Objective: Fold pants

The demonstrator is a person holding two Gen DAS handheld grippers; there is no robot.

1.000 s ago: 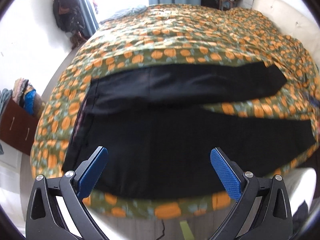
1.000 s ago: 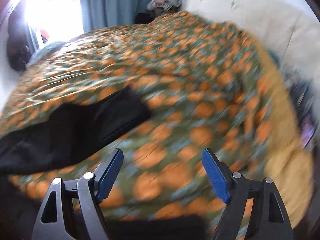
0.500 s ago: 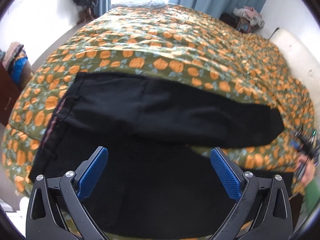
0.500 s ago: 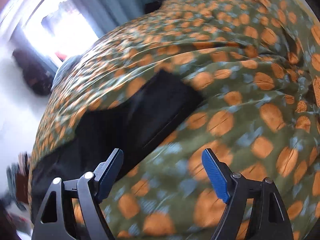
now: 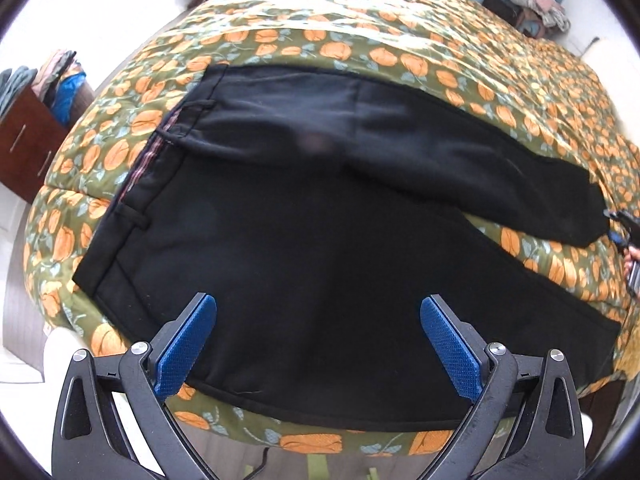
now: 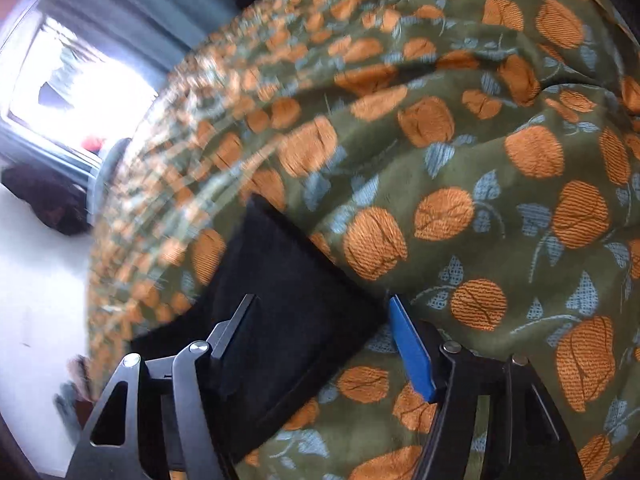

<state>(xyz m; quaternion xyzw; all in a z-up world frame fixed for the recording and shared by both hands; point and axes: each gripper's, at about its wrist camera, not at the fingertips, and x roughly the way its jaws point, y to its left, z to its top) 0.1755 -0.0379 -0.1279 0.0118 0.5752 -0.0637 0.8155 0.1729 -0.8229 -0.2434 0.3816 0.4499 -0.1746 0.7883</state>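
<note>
Right gripper closing astride far leg's cuff, not yet pinching; pants run lengthwise from left gripper, gaping, empty.

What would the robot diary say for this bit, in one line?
step: grab far leg end | pants: flat on bed | right claw: closing around leg end | left claw: open over pants

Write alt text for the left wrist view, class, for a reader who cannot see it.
A pair of black fabric pants lies spread across a bed under an olive bedspread with orange flowers, waistband to the left, legs running right and parting toward the hems. In the foreground the left gripper, black with blue pads, hangs open above the nearer leg, holding nothing.
</note>
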